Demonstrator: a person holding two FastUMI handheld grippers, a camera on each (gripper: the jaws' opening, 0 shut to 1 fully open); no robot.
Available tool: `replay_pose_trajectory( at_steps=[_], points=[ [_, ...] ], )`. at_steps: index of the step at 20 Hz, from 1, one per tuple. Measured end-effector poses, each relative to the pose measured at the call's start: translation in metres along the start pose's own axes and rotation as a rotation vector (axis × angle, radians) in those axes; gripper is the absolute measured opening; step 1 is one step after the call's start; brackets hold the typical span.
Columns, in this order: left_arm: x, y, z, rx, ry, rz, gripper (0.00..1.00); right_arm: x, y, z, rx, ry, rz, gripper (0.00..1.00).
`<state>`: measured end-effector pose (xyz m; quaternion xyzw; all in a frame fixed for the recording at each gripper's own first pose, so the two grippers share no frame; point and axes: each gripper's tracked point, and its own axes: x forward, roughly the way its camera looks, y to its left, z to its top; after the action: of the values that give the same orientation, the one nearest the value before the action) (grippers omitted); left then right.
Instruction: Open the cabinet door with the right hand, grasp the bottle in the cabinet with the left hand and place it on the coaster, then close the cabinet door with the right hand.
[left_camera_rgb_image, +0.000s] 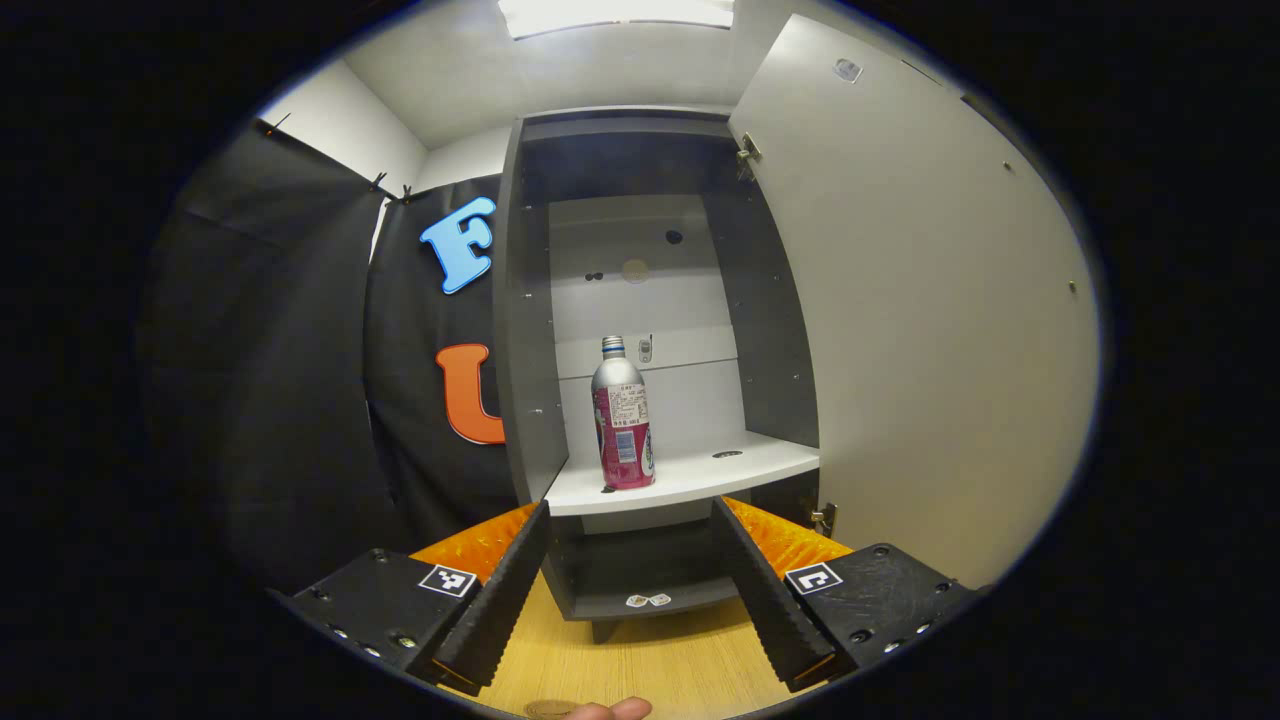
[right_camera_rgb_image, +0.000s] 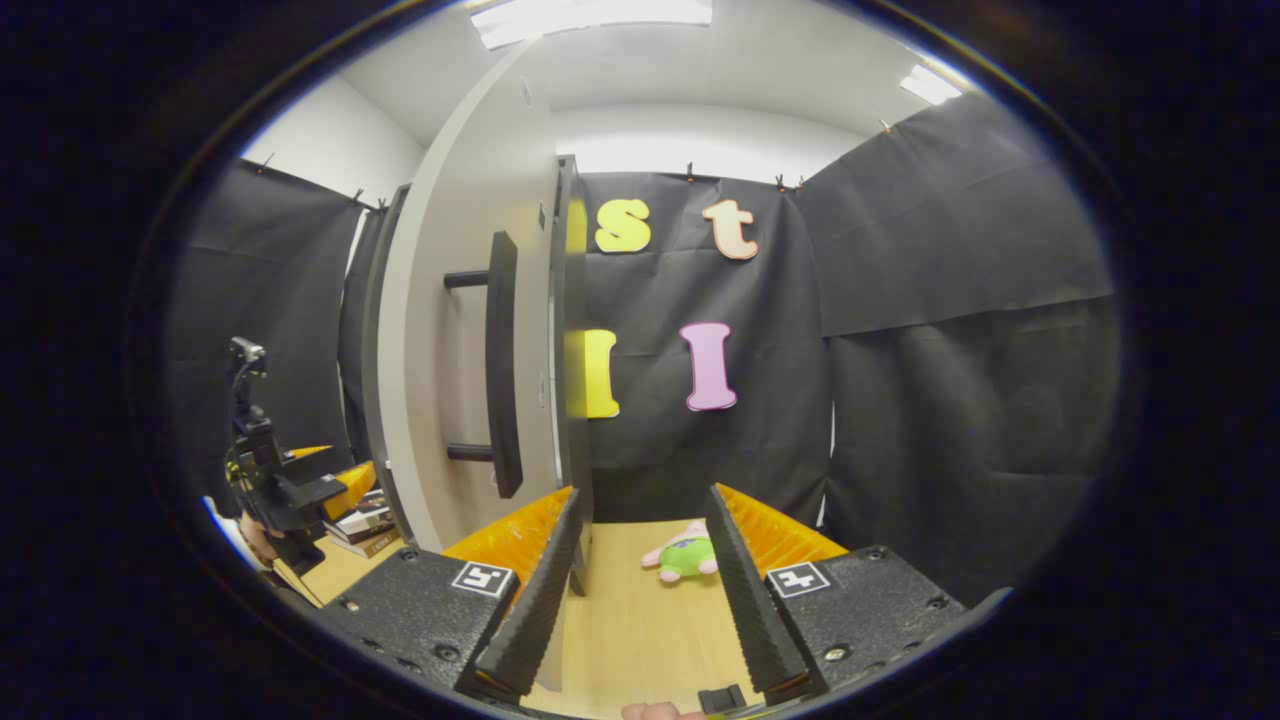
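Standing upright on the pale shelf (left_camera_rgb_image: 690, 475) inside the open cabinet (left_camera_rgb_image: 530, 400): the bottle (left_camera_rgb_image: 622, 420), silver at the shoulder and cap, pink label around the body, toward the shelf's left side. Facing it from the near side, the left tongs (left_camera_rgb_image: 632, 600), fingers spread wide apart, gripping nothing, well short of the bottle, hovering over the wooden table (left_camera_rgb_image: 640, 665). Swung fully open at right, the cabinet door (left_camera_rgb_image: 920, 330), hinged at the cabinet's right wall.

Hanging just beside the door's outer face (right_camera_rgb_image: 450, 380) in the right gripper view, the right tongs (right_camera_rgb_image: 640, 600), fingers likewise parted and empty, the dark bar handle (right_camera_rgb_image: 500, 365) up and to the left, untouched. Lying on the table beyond, a green and pink plush toy (right_camera_rgb_image: 685, 555). Showing at far left, the left tongs (right_camera_rgb_image: 300, 480) again, near a stack of books (right_camera_rgb_image: 360, 525).
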<state>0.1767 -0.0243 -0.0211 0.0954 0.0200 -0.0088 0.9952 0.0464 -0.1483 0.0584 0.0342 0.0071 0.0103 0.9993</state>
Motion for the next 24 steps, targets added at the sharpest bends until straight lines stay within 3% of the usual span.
replay_pose_trajectory(
  at_steps=[10,24],
  points=[
    [0.114,0.011,0.004,-0.076,0.013,0.033,0.96,-0.001,-0.010,0.001,-0.041,0.008,-0.059,0.78],
    [0.197,0.017,0.000,-0.100,0.049,0.051,0.96,-0.004,-0.027,-0.004,-0.066,0.030,-0.140,0.78]
  ],
)
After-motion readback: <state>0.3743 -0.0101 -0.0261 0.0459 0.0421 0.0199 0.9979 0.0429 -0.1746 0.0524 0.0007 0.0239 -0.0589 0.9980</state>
